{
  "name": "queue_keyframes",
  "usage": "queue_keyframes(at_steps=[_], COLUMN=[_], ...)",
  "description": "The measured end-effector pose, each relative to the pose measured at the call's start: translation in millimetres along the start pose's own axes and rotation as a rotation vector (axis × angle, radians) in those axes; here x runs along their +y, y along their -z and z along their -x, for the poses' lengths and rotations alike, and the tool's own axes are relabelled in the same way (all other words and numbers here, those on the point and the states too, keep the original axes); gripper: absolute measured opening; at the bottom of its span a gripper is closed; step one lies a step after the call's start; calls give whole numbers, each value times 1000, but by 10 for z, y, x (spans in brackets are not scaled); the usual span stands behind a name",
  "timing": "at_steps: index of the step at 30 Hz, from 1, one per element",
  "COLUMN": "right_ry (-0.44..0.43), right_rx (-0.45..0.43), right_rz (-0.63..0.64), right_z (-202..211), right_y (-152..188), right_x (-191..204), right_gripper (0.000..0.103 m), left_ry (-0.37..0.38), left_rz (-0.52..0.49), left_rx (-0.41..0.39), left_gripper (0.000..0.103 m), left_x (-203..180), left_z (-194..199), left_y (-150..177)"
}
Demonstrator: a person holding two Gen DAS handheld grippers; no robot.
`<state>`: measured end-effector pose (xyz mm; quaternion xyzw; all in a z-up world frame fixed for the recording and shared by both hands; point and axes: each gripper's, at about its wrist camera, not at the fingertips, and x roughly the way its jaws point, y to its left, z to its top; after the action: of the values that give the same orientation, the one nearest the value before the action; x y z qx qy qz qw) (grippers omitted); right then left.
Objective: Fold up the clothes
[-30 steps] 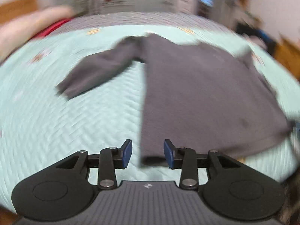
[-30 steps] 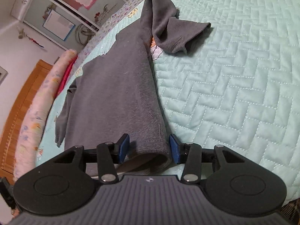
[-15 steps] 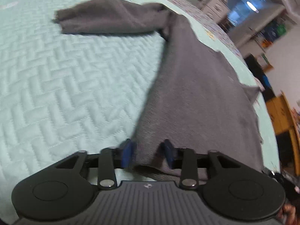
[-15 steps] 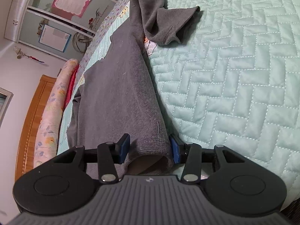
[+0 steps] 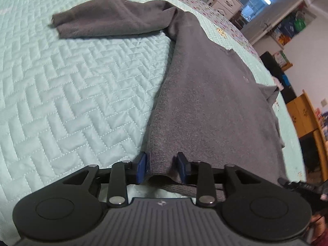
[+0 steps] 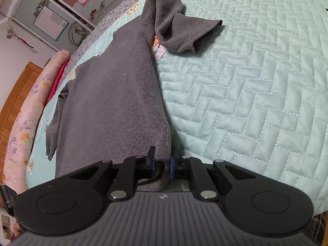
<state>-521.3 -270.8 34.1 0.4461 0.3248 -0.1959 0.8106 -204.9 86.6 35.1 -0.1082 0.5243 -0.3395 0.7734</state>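
A dark grey long-sleeved sweater (image 5: 215, 94) lies spread on a pale green quilted bedspread (image 5: 71, 94). Its left sleeve (image 5: 108, 20) stretches out to the left. My left gripper (image 5: 162, 169) sits around the sweater's near left hem corner with its jaws apart, the cloth between the blue pads. In the right wrist view the sweater (image 6: 110, 94) runs away from me, its right sleeve (image 6: 180, 30) bent over on the quilt. My right gripper (image 6: 163, 164) is shut on the near right hem corner.
The bedspread (image 6: 256, 94) spreads wide on both sides of the sweater. A floral pillow roll (image 6: 22, 121) and a wooden headboard (image 6: 12, 94) lie at the left. Cabinets and a wooden dresser (image 5: 307, 114) stand beyond the bed's far edge.
My right gripper has closed on the right hem corner. My left gripper came down to the left hem corner, and its jaws now sit around the cloth.
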Motion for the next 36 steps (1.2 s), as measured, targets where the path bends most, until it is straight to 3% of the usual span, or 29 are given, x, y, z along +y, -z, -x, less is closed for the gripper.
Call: queue_keyframes(at_steps=[3, 5, 9, 12, 14, 17, 20, 26, 28, 30, 36], right_ry=[1, 2, 2, 11, 16, 50, 83, 94, 98, 102, 90], right_rx=[2, 4, 10, 12, 14, 11, 0, 9, 12, 15, 0], right_rz=[-12, -20, -38, -19, -7, 52, 120, 139, 146, 152, 143], right_z=[-22, -34, -53, -62, -68, -69, -13, 52, 74, 95, 146], right_y=[-1, -4, -6, -7, -7, -1, -2, 47, 64, 81, 121], right_x=[-27, -43, -67, -36, -15, 94, 228, 156, 132, 108, 98], right_gripper=[10, 10, 8, 8, 8, 9, 8, 8, 8, 8, 11], left_ry=[39, 62, 83, 62, 11, -31, -72, -59, -104, -137, -130], left_rz=[51, 54, 56, 29, -17, -59, -74, -148, -200, -168, -109], left_rx=[8, 14, 29, 27, 29, 10, -30, -73, -57, -12, -6], left_gripper=[37, 44, 48, 43, 16, 8, 8, 8, 8, 8, 12], left_x=[82, 91, 79, 18, -71, -192, -302, -530, -535, -410, -205], left_z=[11, 13, -50, -96, -120, -87, 89, 471, 385, 188, 21], left_y=[-23, -37, -55, -54, -48, -26, 2, 180, 248, 283, 267])
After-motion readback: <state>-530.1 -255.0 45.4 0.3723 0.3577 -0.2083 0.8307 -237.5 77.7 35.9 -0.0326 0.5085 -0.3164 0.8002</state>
